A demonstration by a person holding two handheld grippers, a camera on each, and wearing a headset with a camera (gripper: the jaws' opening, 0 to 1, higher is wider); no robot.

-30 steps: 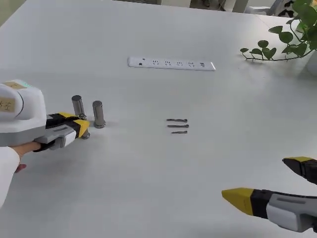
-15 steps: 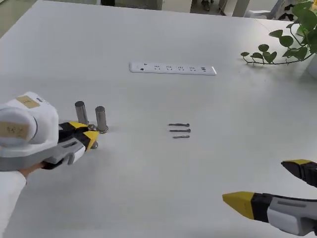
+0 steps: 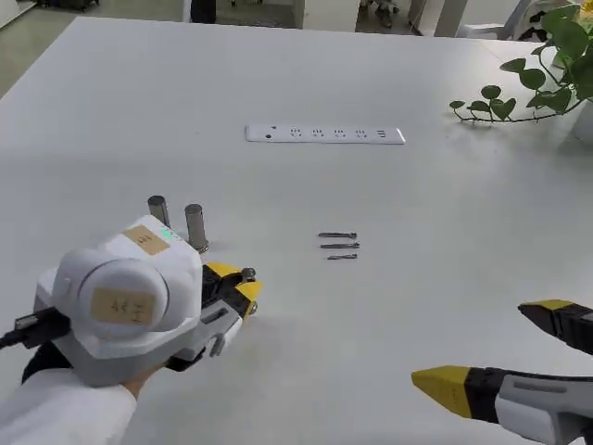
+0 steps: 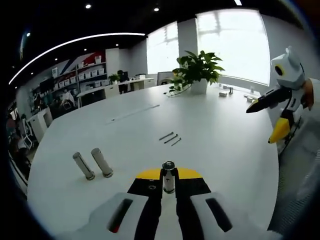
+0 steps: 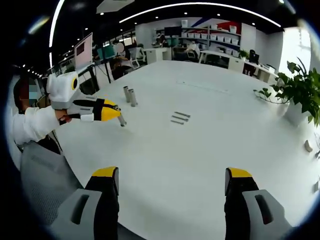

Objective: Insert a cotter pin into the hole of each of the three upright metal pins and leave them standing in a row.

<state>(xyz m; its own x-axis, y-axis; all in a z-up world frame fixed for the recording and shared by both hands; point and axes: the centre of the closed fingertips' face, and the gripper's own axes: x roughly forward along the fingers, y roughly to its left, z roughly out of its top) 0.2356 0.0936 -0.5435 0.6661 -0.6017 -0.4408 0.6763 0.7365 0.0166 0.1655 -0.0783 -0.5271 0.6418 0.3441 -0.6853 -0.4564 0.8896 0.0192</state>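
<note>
Nothing fitted yet. Three small grey metal cotter pins [image 3: 339,245] lie flat mid-table, side by side. Their long axes run left-right in the head view, roughly parallel to the white power strip [image 3: 324,134]. Two upright grey metal pins [image 3: 195,227] stand close together on the white table [image 3: 417,195]. The third grey metal pin [image 4: 169,176] is clamped by its shaft in the left gripper [image 3: 239,283], axis near vertical, between that pair and the cotter pins. The right gripper [image 5: 170,182] gapes wide, empty. All three insertions and the row are left to do.
</note>
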